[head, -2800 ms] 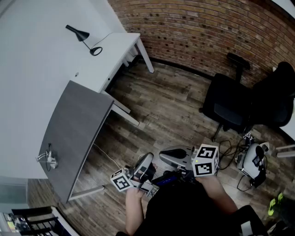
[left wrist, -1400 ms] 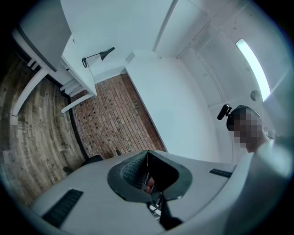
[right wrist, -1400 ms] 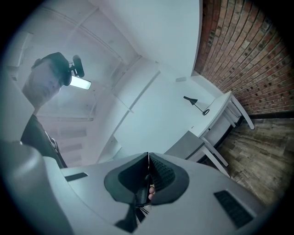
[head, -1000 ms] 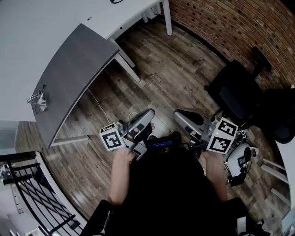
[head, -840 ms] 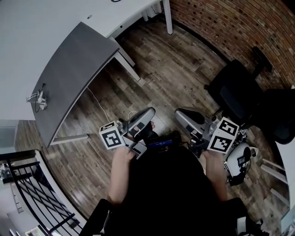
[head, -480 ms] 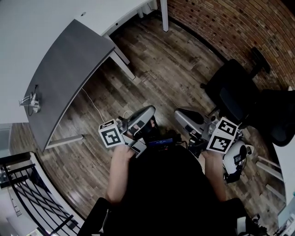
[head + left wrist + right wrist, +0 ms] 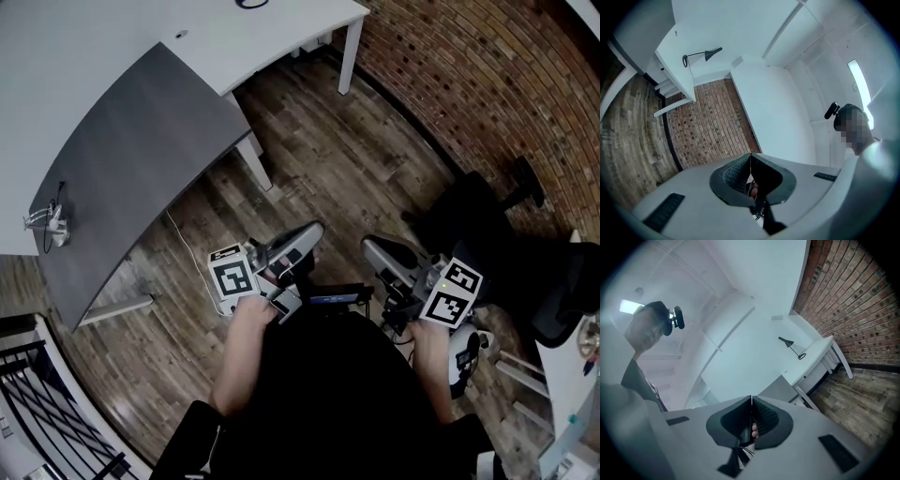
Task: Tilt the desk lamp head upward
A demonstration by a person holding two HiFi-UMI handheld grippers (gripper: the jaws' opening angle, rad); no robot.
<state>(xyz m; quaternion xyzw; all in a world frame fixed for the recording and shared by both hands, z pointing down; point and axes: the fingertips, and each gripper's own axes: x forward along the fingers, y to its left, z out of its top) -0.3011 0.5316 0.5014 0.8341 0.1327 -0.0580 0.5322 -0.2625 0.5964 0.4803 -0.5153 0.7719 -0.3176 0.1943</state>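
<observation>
At the far left of the head view a small clip-like fitting with a cable (image 7: 42, 222) sits on the grey desk (image 7: 141, 141), which butts against a white desk (image 7: 291, 37) further back. The desk lamp (image 7: 708, 53) stands on that white desk, well apart from both grippers; the head view catches only a dark curve of its base at the top edge. The gripper views show it whole: all black, with a small cone-shaped head (image 7: 784, 339), a thin straight stem, and an open ring base (image 7: 685, 60) resting on the desktop. Nearer the person, the left gripper (image 7: 314, 231) is held over the wood floor (image 7: 319, 159), its jaws pressed together with nothing between them. Just beside it, the right gripper (image 7: 369, 246) is closed the same way and holds nothing. To the right stand a black office chair (image 7: 473, 211) and the brick wall (image 7: 487, 75).
</observation>
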